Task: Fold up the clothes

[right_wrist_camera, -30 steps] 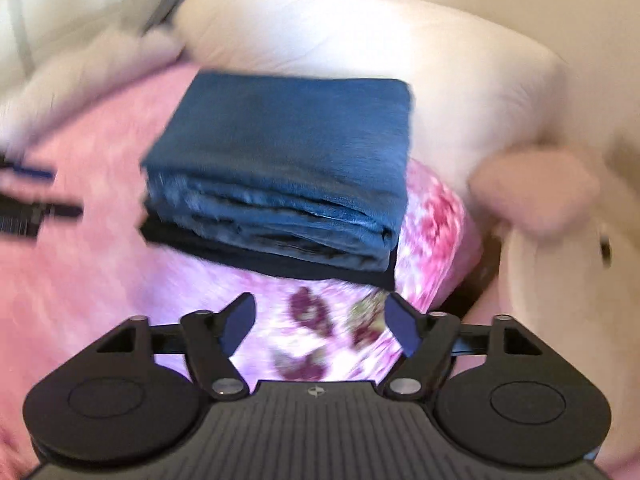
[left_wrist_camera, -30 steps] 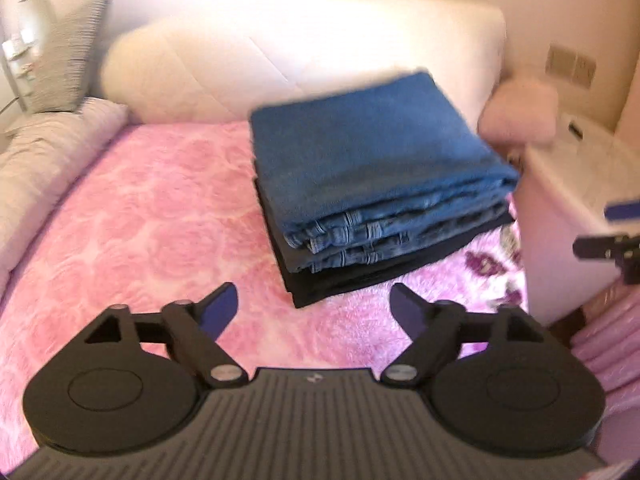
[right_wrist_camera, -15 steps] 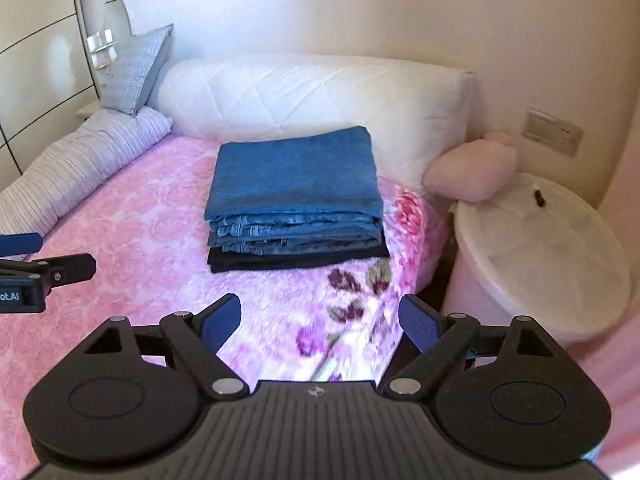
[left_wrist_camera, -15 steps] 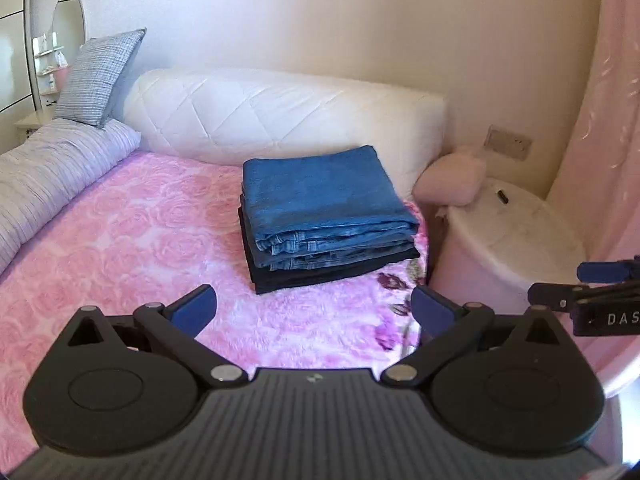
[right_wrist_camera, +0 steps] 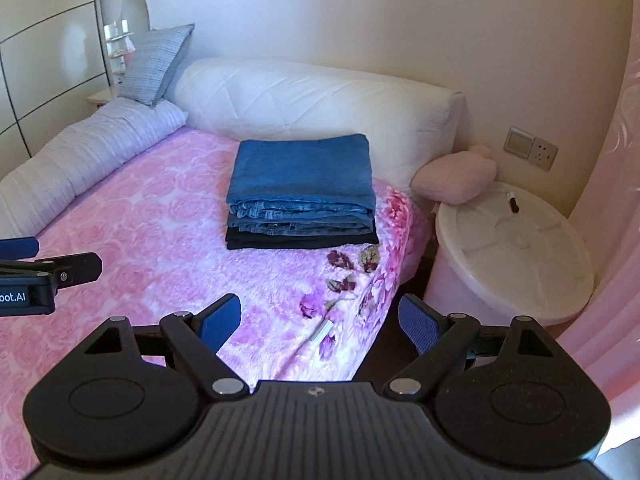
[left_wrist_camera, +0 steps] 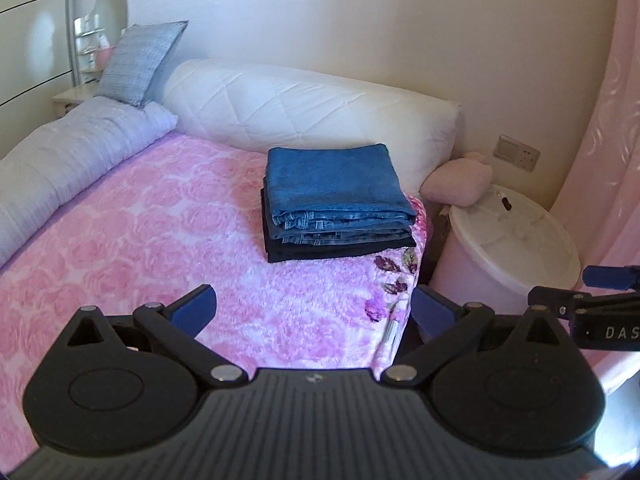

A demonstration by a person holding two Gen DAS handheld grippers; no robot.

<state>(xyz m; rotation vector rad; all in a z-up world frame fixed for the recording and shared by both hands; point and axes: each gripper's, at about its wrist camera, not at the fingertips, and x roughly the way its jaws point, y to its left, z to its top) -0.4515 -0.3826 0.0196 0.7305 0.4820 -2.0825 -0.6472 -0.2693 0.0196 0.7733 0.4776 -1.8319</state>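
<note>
1. While our left gripper (left_wrist_camera: 314,308) and right gripper (right_wrist_camera: 320,320) hang with jaws apart and empty, having just opened, we see:
2. Folded denim stack (left_wrist_camera: 336,200) squared on the fuzzy pink rose bedspread (left_wrist_camera: 160,240), near the quilted headboard (left_wrist_camera: 304,108).

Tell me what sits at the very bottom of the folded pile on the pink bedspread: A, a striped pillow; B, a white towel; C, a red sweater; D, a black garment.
D: in the right wrist view the pile has blue jeans on top and a flat black garment beneath them, lying directly on the pink bedspread.
</note>
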